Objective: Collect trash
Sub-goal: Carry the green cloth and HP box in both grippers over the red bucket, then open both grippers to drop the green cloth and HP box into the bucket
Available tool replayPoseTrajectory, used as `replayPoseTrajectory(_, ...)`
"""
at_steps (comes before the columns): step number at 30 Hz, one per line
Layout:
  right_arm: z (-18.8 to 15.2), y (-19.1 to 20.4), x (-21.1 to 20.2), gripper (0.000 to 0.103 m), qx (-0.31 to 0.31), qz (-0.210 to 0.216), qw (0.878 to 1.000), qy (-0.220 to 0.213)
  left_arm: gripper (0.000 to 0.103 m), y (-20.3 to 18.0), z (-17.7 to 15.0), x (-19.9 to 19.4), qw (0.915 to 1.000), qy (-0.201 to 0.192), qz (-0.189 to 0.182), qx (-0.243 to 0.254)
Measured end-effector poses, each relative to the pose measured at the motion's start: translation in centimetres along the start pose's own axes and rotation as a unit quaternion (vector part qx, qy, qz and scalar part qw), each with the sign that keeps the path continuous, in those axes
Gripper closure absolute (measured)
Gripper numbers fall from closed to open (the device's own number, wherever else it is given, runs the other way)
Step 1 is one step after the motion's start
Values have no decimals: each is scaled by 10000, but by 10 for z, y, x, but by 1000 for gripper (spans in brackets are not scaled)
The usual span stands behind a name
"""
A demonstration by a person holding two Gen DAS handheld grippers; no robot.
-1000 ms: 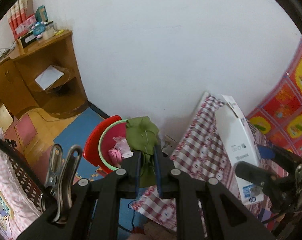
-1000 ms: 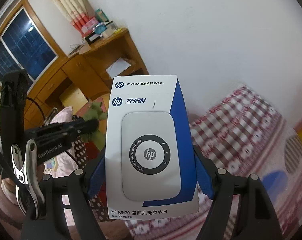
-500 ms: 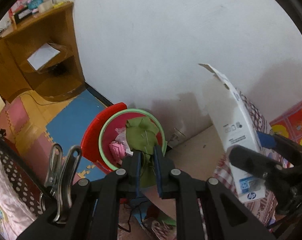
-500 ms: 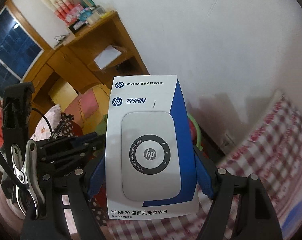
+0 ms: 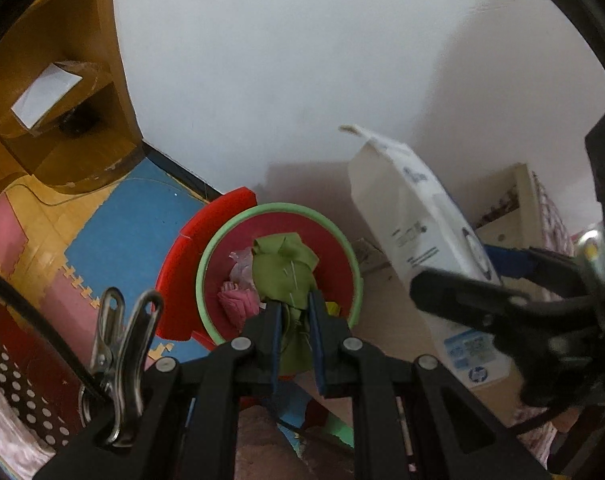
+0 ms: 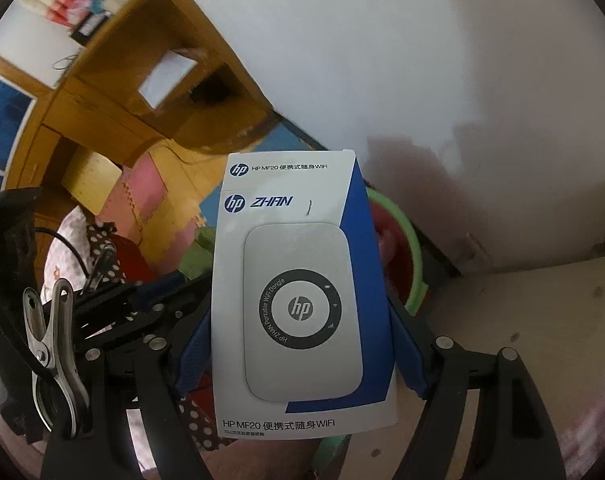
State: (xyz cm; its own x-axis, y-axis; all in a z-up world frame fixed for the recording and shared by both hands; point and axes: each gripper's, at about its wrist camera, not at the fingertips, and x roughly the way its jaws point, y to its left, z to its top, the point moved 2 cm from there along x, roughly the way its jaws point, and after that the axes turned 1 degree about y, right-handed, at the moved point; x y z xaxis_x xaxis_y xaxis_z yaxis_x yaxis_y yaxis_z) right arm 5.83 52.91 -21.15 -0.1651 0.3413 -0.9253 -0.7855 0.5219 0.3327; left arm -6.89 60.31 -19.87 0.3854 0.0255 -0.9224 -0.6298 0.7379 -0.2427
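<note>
My left gripper [image 5: 294, 312] has its jaws nearly together, clamped on a green scrap [image 5: 284, 264] of cloth or soft paper, which hangs directly over the red bin [image 5: 334, 236] with the green rim; the bin stands on the floor against the white wall [image 5: 302, 60], with pink crumpled paper [image 5: 236, 302] already inside. My right gripper [image 6: 302, 356] is clamped on the two long edges of a white-and-blue carton [image 6: 298, 300], a retail box printed for a portable WiFi dongle, held upright just beside the bin; in the left view the same box stands to the right of the rim, its top flap open. I judge the green scrap to be very light and limp: it folds around the pads, cannot be pushed, and should fall once let go, though it may cling to a pad. I judge the carton to be light, probably empty, stiff along its edges but easily dented on its broad faces; its glossy surface may slide, so the edge grip low on the body suits it. Being taller than the scrap, it should go in end first to clear the rim.
</note>
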Motion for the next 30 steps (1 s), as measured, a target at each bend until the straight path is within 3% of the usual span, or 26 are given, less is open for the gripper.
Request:
replayPoseTrajectory(8,16,-17,43,25,438,-106,9984,345,90,24,10,42,9994,324,-102,-110)
replayPoseTrajectory(17,27,-25,65,23,661,-235,9964,483,89,38,23,82,9976,642,-212,-140)
replayPoseTrajectory(22,26,-29,71,22,863,-101,9950,497,85,43,28,93,9969,742,-199,-155)
replayPoseTrajectory(30,26,-30,72,22,900,-272,9948,392,68,46,30,100,9959,864,-230,-146)
